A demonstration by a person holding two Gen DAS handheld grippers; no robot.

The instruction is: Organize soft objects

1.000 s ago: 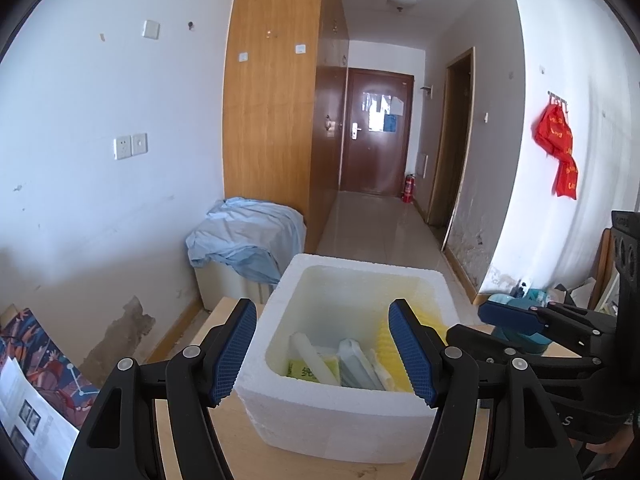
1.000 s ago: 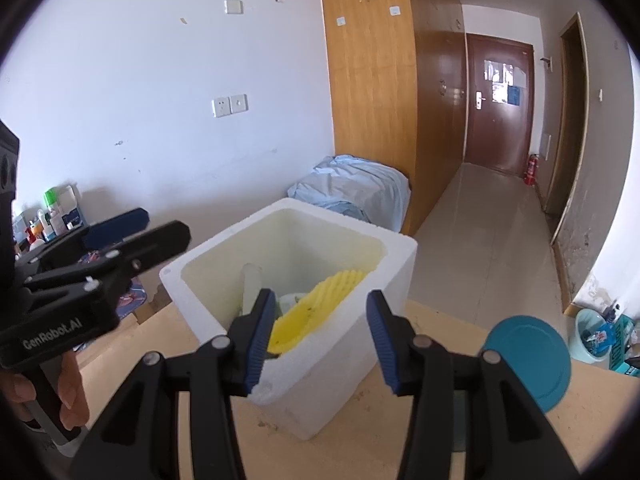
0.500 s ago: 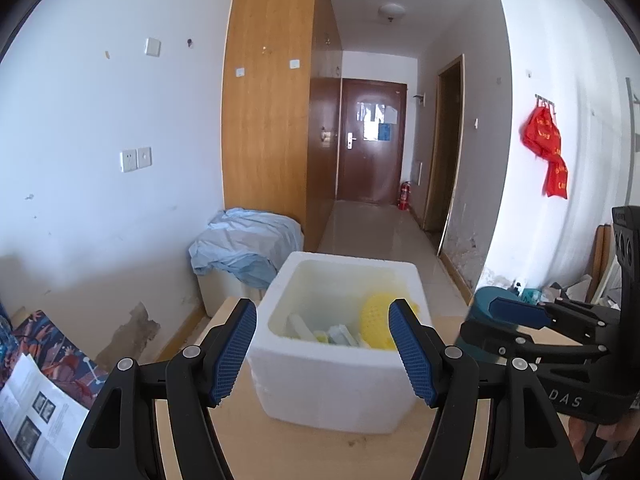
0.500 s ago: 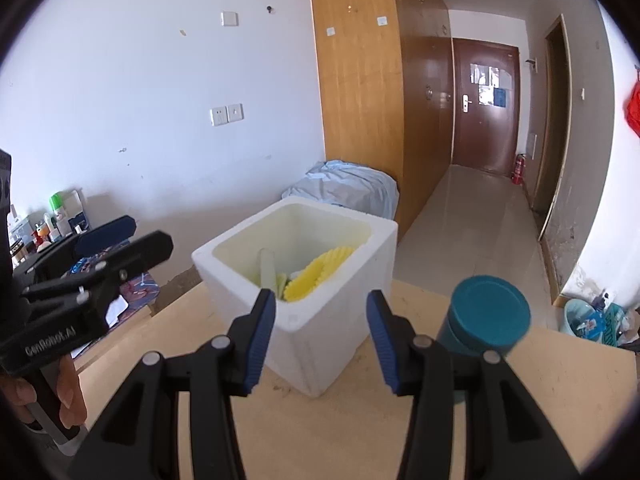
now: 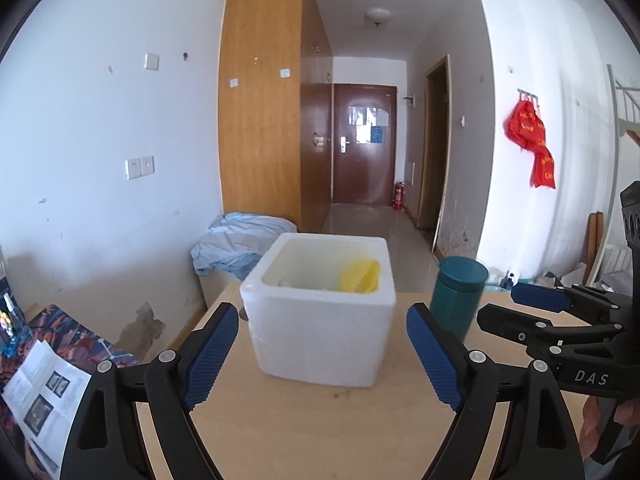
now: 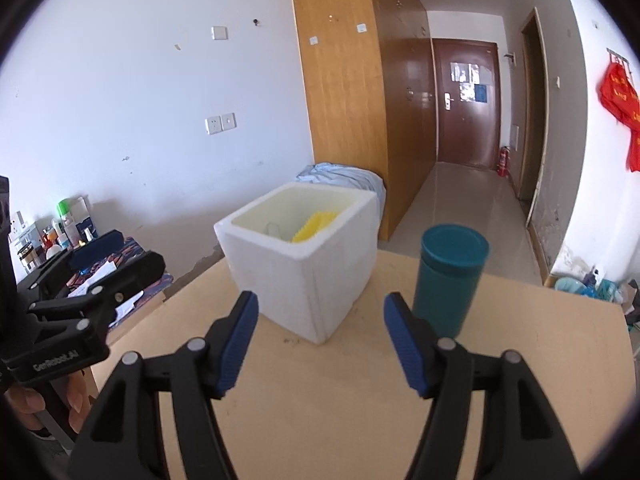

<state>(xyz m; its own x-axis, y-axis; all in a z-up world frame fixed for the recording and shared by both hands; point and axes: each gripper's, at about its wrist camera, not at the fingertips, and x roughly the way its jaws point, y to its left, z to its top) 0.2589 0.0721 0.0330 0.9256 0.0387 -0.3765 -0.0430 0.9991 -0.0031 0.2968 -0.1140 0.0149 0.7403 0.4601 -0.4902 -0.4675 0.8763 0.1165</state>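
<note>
My left gripper (image 5: 322, 354) and right gripper (image 6: 320, 340) are both opening, empty. Beyond them on the table, the white square foam box (image 5: 320, 320) holds a yellow ridged sponge (image 5: 360, 276).

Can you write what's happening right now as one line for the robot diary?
left gripper: opening, empty | right gripper: opening, empty | foam box: on table, yellow sponge inside | teal cup: beside box

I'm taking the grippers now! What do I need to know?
Left gripper: fingers opening, nothing between them.
Right gripper: fingers opening, also empty.
The white foam box stands on the wooden table, beyond both grippers. A yellow ridged piece and some pale things are already inside it.
A teal cup stands beside the box, apart from it.
No other soft things show on the table, so packing looks done; check outside the views.
</note>
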